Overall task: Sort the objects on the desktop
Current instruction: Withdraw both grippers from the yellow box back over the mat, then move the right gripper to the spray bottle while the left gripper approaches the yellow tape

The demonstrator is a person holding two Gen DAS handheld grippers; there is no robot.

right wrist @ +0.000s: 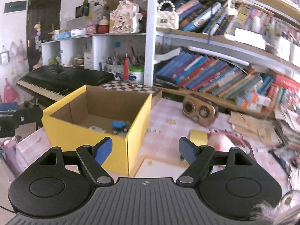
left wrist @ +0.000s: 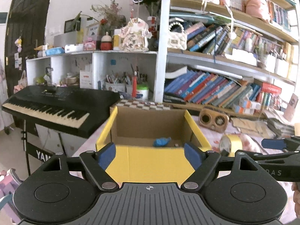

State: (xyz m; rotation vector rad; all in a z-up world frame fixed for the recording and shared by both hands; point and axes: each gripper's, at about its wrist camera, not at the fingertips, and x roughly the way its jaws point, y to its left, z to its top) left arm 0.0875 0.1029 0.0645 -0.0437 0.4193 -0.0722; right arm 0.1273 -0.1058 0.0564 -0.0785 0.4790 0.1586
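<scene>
A yellow cardboard box stands open on the pink desk, also in the right wrist view. A small blue object lies on its floor, seen too in the right wrist view beside small pieces. My left gripper is open and empty, above the box's near wall. My right gripper is open and empty, above the box's right corner and the desk. A yellow tape roll lies right of the box, and shows in the right wrist view next to a pink object.
A wooden radio-like box sits behind on the desk. A bookshelf fills the back. A black keyboard stands left of the desk. Loose cardboard and papers lie at the right. The right gripper's finger shows in the left wrist view.
</scene>
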